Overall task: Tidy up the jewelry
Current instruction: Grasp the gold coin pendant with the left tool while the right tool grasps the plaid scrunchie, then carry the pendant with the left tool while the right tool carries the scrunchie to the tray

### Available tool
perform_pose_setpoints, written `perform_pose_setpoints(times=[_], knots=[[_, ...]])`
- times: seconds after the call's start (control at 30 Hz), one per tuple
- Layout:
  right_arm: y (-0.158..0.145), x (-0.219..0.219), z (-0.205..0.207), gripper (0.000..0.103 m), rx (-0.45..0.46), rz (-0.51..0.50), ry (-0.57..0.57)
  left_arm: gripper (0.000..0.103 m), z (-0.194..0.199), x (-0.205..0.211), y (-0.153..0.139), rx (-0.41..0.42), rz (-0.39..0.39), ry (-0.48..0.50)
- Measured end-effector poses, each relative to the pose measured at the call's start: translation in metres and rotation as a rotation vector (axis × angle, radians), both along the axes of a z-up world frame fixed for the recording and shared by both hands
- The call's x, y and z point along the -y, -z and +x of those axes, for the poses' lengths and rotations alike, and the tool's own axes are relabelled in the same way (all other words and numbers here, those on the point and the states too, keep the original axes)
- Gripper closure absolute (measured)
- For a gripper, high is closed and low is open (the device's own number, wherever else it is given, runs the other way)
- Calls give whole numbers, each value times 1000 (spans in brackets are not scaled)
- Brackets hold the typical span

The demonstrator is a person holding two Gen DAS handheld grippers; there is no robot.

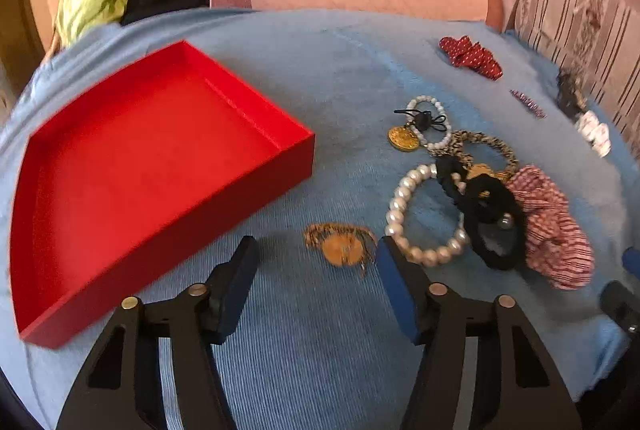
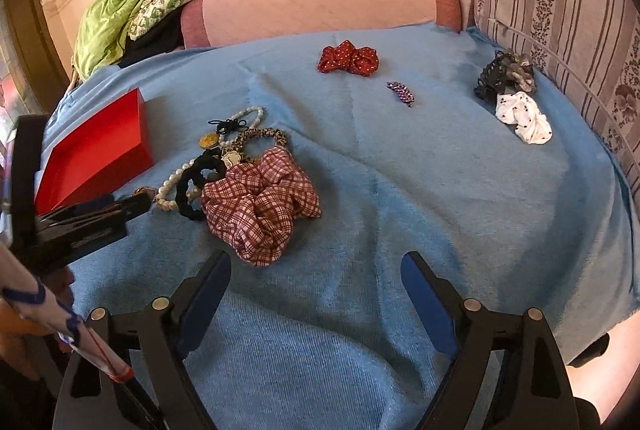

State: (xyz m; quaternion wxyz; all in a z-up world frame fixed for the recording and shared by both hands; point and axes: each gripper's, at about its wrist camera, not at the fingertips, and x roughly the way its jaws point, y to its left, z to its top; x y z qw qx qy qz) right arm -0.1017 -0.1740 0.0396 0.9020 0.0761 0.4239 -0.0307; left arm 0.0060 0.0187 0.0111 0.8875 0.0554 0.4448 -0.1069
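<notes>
The left hand-held gripper (image 1: 316, 256) hovers partly open over a gold pendant (image 1: 340, 246) on the blue blanket (image 1: 320, 350), its pads not pressing it. The right hand-held gripper (image 2: 316, 266) stands wide apart and empty beside the plaid scrunchie (image 2: 260, 206). A red box (image 1: 160, 158) lies left of the pendant.

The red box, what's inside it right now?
Nothing shows inside the red box: the left view shows only its bare red floor and walls. The right view catches just part of it, behind the left tongs.
</notes>
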Motion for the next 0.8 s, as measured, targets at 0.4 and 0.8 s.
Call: perform_pose_setpoints(times=[0.4,0.8], knots=[[4,-20,31,14,6,1,-86,81,8,5,-1,25,-37,66],[23,-19,46,90,-9,29,-79,81,3,-6,-5,28,-102,67]])
